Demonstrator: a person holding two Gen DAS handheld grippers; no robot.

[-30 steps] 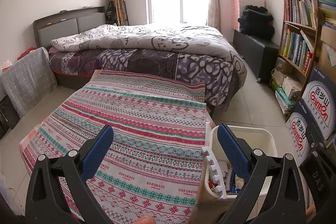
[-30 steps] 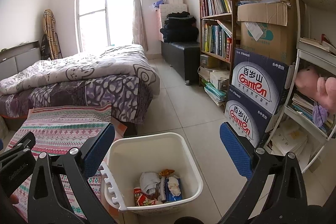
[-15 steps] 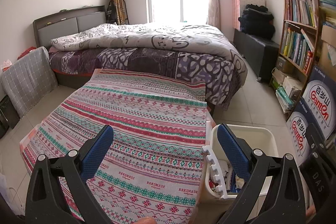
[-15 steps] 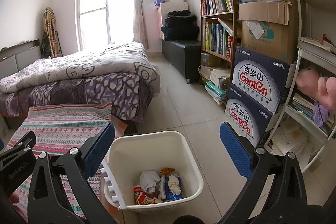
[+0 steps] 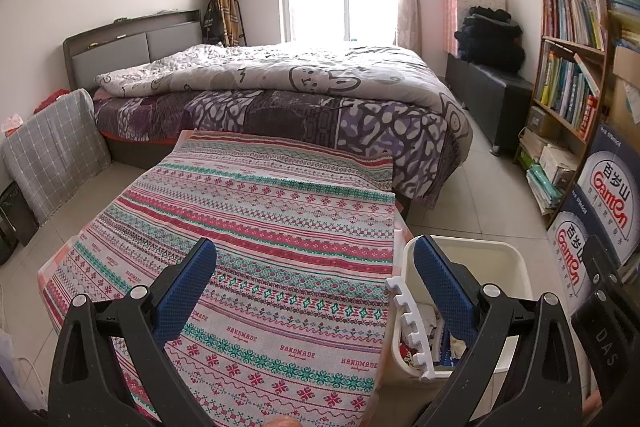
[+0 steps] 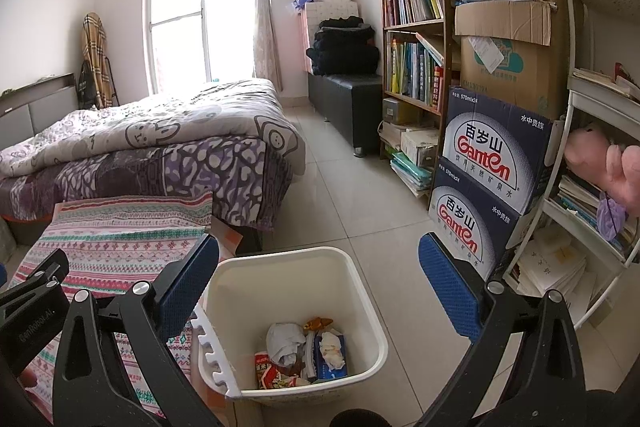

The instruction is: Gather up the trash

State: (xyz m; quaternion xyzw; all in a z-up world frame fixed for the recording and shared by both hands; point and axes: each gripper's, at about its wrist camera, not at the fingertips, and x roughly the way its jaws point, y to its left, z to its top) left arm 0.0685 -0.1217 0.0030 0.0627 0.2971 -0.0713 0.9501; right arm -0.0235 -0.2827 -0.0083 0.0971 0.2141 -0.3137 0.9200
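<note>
A white plastic bin stands on the tiled floor beside the table; it also shows in the left wrist view. Inside lie crumpled tissue, a blue packet and a red wrapper. My right gripper is open and empty, above the bin. My left gripper is open and empty, above the striped patterned tablecloth. A white foam puzzle piece hangs on the bin's left rim.
A bed with a grey quilt stands behind the table. A bookshelf and stacked water cartons line the right wall. A white rack holds a pink plush toy. A black bench stands by the window.
Both views have shifted very slightly. Both grippers stay open and the bin's contents are unchanged.
</note>
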